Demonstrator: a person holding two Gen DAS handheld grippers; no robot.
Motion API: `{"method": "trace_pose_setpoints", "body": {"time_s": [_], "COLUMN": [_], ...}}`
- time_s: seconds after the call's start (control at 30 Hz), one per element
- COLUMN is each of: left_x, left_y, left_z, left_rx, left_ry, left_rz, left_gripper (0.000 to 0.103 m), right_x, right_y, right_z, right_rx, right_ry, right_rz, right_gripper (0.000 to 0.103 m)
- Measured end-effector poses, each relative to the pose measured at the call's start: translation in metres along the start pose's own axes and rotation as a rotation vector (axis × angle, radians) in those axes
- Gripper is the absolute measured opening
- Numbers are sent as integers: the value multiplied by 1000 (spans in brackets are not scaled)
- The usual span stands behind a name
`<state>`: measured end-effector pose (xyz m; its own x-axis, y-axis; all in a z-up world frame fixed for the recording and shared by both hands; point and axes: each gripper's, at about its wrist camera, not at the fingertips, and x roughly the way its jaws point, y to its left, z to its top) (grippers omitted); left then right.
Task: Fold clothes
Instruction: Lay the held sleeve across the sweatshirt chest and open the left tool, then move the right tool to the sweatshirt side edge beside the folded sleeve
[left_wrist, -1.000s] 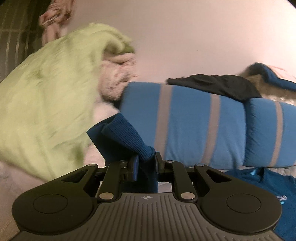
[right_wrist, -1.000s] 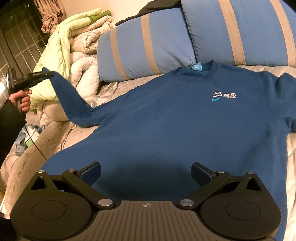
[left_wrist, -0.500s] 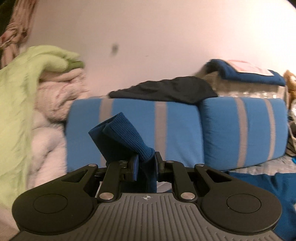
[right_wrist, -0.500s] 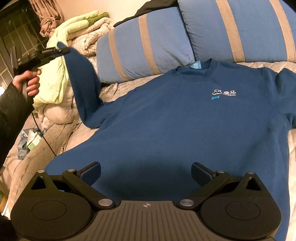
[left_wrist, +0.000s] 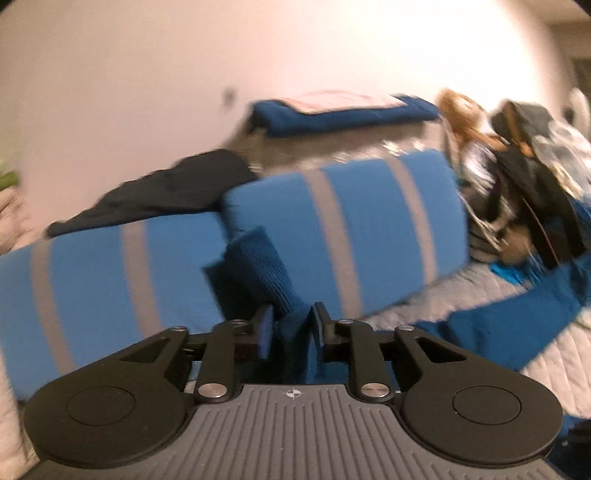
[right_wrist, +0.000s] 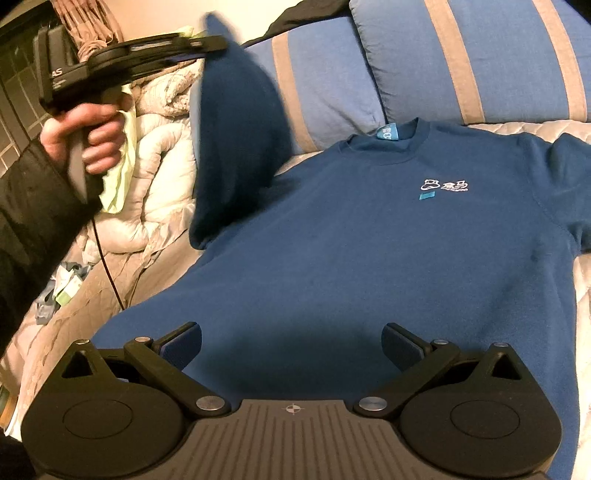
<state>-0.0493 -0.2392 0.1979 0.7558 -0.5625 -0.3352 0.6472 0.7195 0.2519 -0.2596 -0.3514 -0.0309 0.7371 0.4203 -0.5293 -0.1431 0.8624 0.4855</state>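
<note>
Cuff (left_wrist: 266, 269) clamped in your left gripper (left_wrist: 291, 325) fingers lifts the sleeve (right_wrist: 232, 147) clear to fold across the sweatshirt (right_wrist: 369, 240); right gripper (right_wrist: 291, 339) fingers apart, hovering above the hem.

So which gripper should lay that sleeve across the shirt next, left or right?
Left. The left gripper already clamps the sleeve cuff raised above the sweatshirt; the right gripper is open and empty.

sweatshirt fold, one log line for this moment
left tongs: shut on sleeve cuff, lifted | right tongs: open above sweatshirt hem | sweatshirt: flat on bed, front up
</note>
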Motion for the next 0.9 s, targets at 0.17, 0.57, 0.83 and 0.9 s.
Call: {"method": "trace_pose_setpoints", "body": {"time_s": [0.17,0.57,0.83,0.9], "left_x": [4,-53,-99,-107], "left_y": [-30,23,50,53], "left_z": [-14,-76,-133,-147], "left_rx": [37,-133,-260,-298], "left_ry": [41,202,300,307], "left_rz": [-62,-17,32,43], "left_gripper": [59,64,64,64], "right_x": [-2,-1,2,2], "right_y": [-1,1,6,8], "right_z": [-3,-3,12,18], "right_rx": [7,16,-101,-149], "right_ry": [-11,-5,3,0], "right_rz": [-7,-8,-66,-88], "right_gripper": [103,103,103,103]}}
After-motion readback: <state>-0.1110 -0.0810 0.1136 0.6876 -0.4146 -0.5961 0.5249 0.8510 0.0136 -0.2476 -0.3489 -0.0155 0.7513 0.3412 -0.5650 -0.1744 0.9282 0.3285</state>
